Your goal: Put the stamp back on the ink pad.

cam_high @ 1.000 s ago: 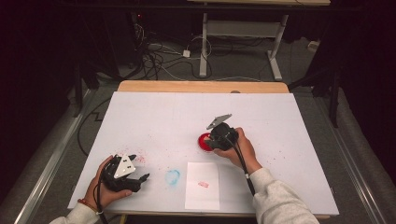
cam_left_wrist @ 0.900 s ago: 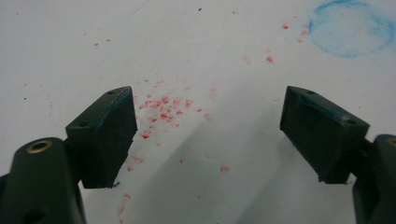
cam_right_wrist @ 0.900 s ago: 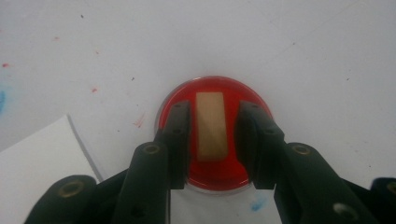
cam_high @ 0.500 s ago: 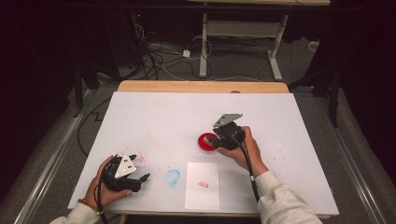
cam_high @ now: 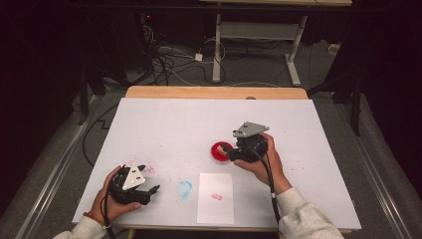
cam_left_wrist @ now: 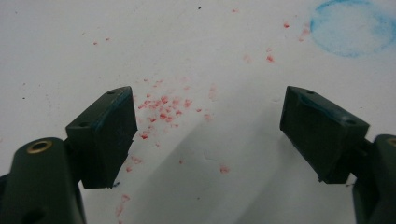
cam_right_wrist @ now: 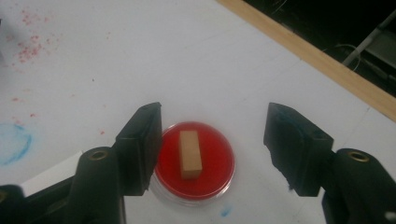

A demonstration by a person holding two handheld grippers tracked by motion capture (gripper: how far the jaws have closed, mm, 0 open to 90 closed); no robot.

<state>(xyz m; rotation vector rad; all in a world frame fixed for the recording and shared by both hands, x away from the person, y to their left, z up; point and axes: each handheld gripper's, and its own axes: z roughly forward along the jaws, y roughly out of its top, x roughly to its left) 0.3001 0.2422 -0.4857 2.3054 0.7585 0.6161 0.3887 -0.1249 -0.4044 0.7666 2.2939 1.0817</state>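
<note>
at the table's centre-right, the right gripper (cam_high: 234, 153) hung just above the red ink pad (cam_high: 221, 151), its jaws having just been opening, and they stood wide apart with the pads touching nothing. the small wooden stamp block (cam_right_wrist: 189, 154) stood in the middle of the dish, free of both pads (it looked set down for inking). to finish this step well, i judged the hand should lift straight off, keeping both jaws clear of the block's sides so it would not tip or skid in the wet ink, then come back square to its long faces for the pick-up.

the left gripper (cam_high: 144, 191) rested low at about seven o'clock on the table (cam_high: 164, 119), fingers spread and empty over a scatter of red flecks (cam_left_wrist: 161, 109).

the dish was a shallow round one with a clear plastic rim and a glossy red bed; the block was pale, matte, rectangular and sharp-edged. at six o'clock from the dish lay a white paper sheet (cam_high: 215, 209) bearing a small red stamp mark (cam_high: 216, 196), with a faint blue ring stain (cam_high: 183, 188) at its nine o'clock. the tabletop was smooth white, edged in bare wood along its far side.
</note>
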